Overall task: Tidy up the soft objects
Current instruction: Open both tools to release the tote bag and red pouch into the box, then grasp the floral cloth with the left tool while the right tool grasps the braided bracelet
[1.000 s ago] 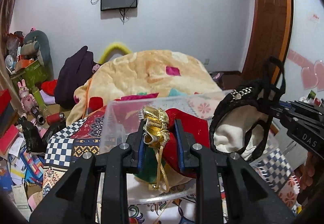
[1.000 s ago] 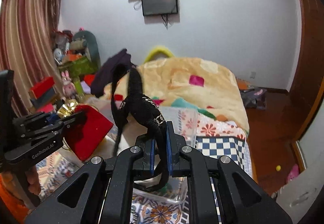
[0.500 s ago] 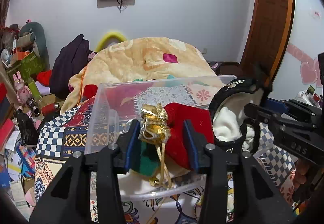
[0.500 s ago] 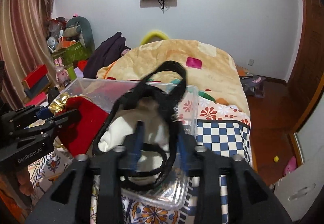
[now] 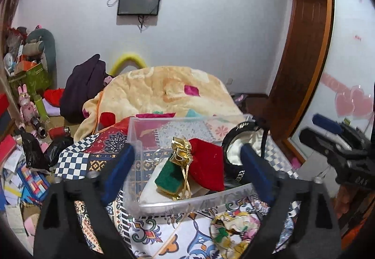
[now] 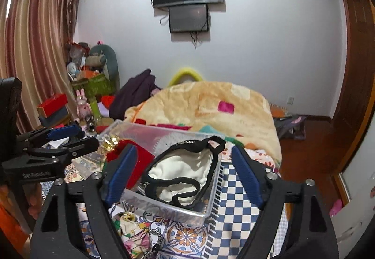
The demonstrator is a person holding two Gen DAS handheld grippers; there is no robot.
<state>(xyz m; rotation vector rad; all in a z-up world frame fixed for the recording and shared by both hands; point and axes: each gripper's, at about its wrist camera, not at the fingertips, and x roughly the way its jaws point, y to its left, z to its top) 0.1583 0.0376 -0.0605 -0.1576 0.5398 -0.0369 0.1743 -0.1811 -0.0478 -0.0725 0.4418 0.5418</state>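
A clear plastic bin (image 5: 199, 200) (image 6: 164, 206) sits on the patterned bedspread. In it lie a red velvet pouch (image 5: 206, 165) (image 6: 138, 156) with a gold tie (image 5: 180, 151) and a white and black pouch (image 6: 180, 170) (image 5: 236, 153). A green sponge-like piece (image 5: 168, 177) lies under the red pouch. My left gripper (image 5: 187, 172) is open and empty, in front of the bin. My right gripper (image 6: 182, 172) is open and empty, over the white and black pouch. A floral cloth item (image 5: 234, 228) (image 6: 131, 231) lies on the bedspread in front of the bin.
A yellow-orange blanket (image 5: 164, 92) is heaped behind the bin. A dark garment (image 5: 84, 85) lies at the back left. Boxes, toys and papers (image 5: 23, 142) crowd the left side. A wooden door (image 5: 300, 60) stands at the right.
Both grippers opened wide and drew back. The left let go of the red pouch and the right let go of the white and black pouch; both now lie in the bin.
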